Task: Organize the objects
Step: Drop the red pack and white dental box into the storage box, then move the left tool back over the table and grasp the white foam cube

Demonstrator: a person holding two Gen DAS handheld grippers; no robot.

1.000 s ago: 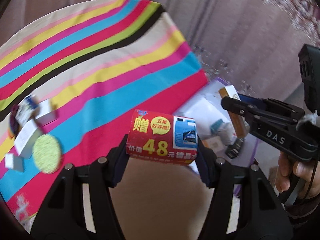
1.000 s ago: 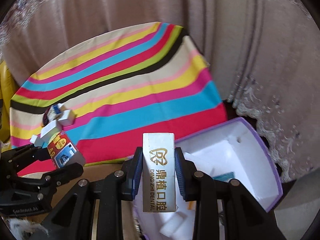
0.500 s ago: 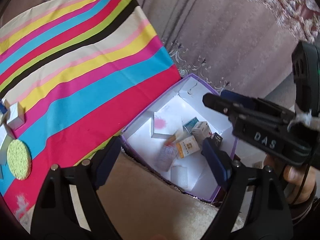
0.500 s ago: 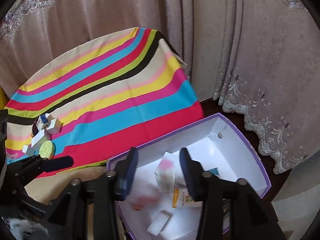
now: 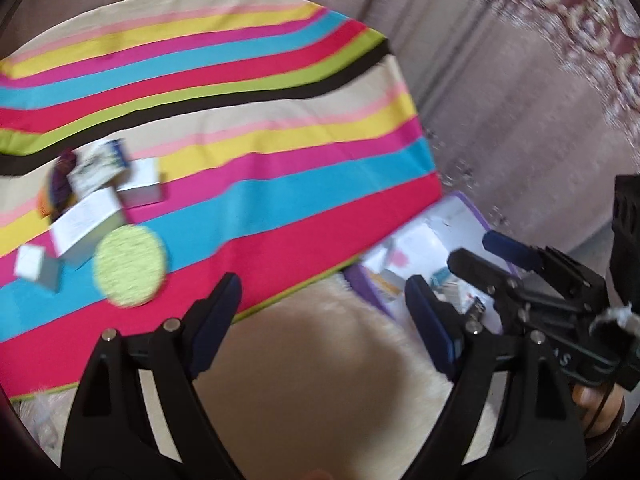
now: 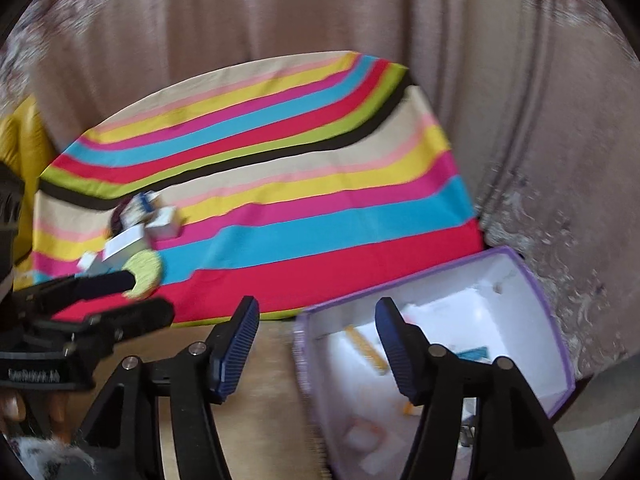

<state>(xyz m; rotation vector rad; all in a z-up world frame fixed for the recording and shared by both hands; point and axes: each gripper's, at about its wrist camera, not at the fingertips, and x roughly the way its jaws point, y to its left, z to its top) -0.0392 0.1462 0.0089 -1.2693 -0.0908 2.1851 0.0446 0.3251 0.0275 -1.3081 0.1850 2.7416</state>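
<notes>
Left gripper (image 5: 322,312): jaws wide apart, nothing between them. Right gripper (image 6: 316,340): jaws opening, nothing between them. Purple-rimmed box (image 6: 536,280) lies below the right gripper; small items inside are blurred and partly hidden by its fingers. Small boxes (image 5: 92,216) and green round pad (image 5: 130,266) cluster on striped cloth (image 5: 280,184), well apart from the box; labels unreadable.

**Home interior, soft-furnished room**

Heavy mauve curtains (image 6: 280,20) with lace-patterned trim hang along the far side. Striped multicoloured cloth (image 5: 240,184) covers a bed-like surface. Cream fluffy rug (image 5: 360,320) near. Purple-edged storage box (image 6: 536,292) right.
</notes>
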